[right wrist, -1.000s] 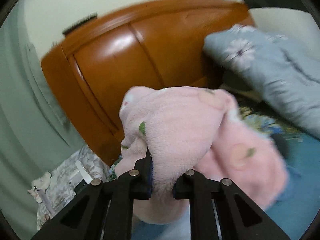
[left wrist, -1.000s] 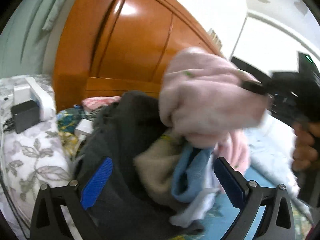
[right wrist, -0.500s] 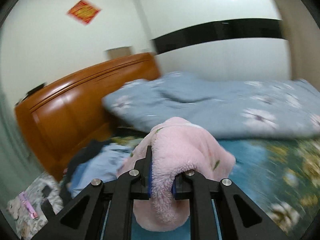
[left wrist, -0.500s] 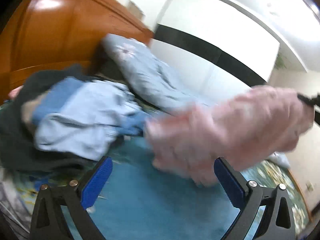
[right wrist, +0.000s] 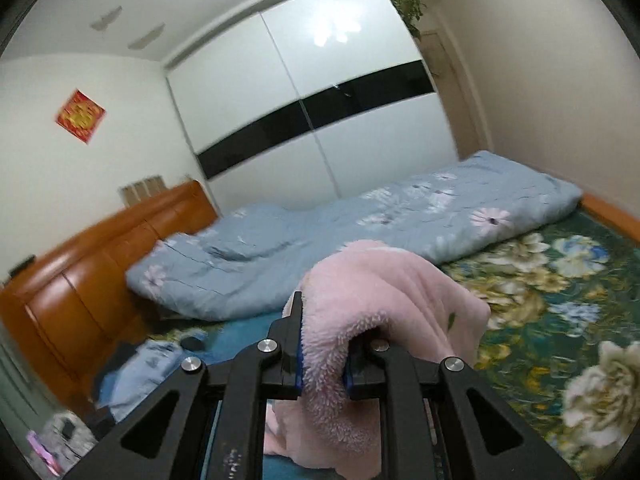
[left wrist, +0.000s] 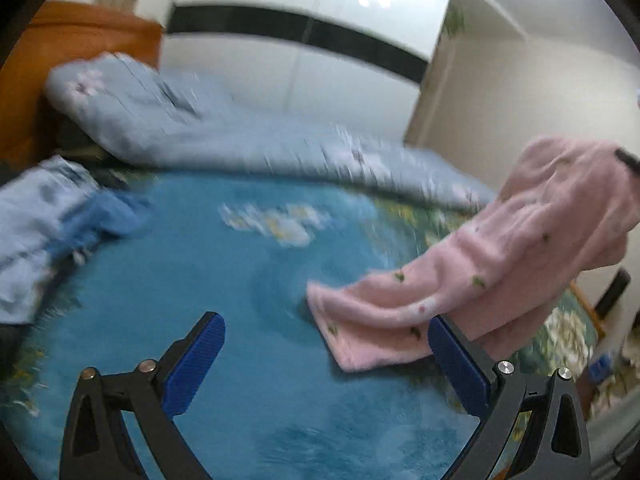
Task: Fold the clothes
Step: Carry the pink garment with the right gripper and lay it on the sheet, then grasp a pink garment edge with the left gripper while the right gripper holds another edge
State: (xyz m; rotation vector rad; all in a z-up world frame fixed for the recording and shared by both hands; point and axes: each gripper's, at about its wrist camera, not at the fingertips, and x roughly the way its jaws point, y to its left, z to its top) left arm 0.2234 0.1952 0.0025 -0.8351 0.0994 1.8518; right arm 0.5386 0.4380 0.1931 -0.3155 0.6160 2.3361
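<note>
A pink fleece garment (left wrist: 500,256) with small leaf prints hangs at the right of the left wrist view; its lower end rests on the blue bedspread (left wrist: 192,280). My right gripper (right wrist: 324,354) is shut on a fold of this pink garment (right wrist: 384,300) and holds it above the bed. My left gripper (left wrist: 326,364) is open and empty, low over the bedspread, to the left of the garment's lower end. A pile of light blue and darker clothes (left wrist: 44,224) lies at the left.
A rolled light blue floral quilt (right wrist: 360,236) lies along the far side of the bed by the white sliding wardrobe (right wrist: 312,116). An orange wooden headboard (right wrist: 92,264) stands at the left. The bedspread has a green floral part (right wrist: 560,292) at the right.
My right gripper has carried the pink garment off the clothes pile and out over the bed to the right. My left gripper has swung away from the pile and stays open.
</note>
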